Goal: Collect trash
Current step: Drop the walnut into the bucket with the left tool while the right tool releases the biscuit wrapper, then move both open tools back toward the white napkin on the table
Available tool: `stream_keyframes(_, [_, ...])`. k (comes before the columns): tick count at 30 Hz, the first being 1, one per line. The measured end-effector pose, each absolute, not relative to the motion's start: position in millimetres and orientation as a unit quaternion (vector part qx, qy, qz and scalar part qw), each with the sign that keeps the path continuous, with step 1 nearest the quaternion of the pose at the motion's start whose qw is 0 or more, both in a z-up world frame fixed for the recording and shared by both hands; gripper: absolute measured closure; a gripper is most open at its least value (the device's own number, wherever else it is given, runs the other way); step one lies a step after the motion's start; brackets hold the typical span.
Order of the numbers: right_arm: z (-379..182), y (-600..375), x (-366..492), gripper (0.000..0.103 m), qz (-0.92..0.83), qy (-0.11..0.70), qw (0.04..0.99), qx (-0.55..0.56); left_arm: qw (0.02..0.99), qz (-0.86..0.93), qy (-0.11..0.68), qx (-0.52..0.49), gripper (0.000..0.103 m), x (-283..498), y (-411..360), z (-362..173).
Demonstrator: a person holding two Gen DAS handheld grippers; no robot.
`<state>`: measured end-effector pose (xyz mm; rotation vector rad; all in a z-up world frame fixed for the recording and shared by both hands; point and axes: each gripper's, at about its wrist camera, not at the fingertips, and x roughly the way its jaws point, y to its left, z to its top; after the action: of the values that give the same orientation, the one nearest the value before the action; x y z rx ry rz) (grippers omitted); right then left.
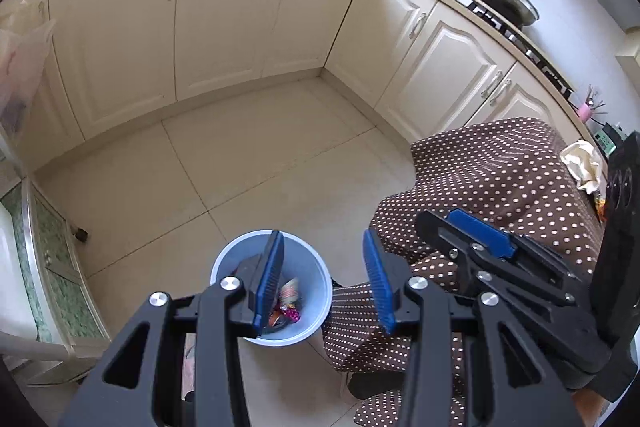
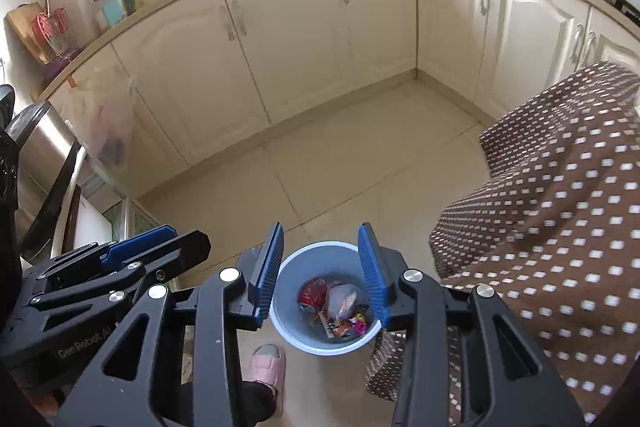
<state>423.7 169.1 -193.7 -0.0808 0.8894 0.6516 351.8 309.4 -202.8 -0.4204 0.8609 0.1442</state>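
Observation:
A light blue trash bin (image 1: 280, 331) stands on the tiled floor, holding several colourful wrappers (image 1: 286, 309). In the right wrist view the bin (image 2: 288, 331) sits right below and between the fingers, with wrappers (image 2: 338, 305) in it. My left gripper (image 1: 324, 281) is open and empty, above the bin's right rim. My right gripper (image 2: 322, 273) is open and empty, high above the bin. The right gripper also shows in the left wrist view (image 1: 480, 235), and the left gripper in the right wrist view (image 2: 140, 247), both side by side.
A table draped in a brown polka-dot cloth (image 1: 500, 179) stands to the right of the bin, with a crumpled cream paper (image 1: 582, 165) on it. Cream cabinets (image 1: 224, 15) line the back and right. A pink slipper (image 2: 266, 367) is beside the bin.

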Motion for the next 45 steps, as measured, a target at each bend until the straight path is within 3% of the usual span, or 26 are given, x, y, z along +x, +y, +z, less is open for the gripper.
stream_keyframes(9, [-132, 114, 400, 0.060, 0.294, 0.359, 0.886, -0.016, 0.907, 0.037, 0.384, -0.170, 0.063, 343, 272, -155])
stream_keyframes(21, [-80, -27, 395, 0.054, 0.188, 0.303, 0.934, 0.010, 0.926, -0.069, 0.359, -0.095, 0.063, 367, 148, -97])
stream_keyframes(32, [-85, -144, 425, 0.051, 0.088, 0.311, 0.945, 0.049, 0.922, -0.128, 0.362, -0.045, 0.063, 423, 45, -92])
stream_keyframes(45, [-111, -183, 463, 0.049, 0.050, 0.349, 0.933, 0.077, 0.914, -0.115, 0.381, -0.075, 0.064, 488, 36, -112])
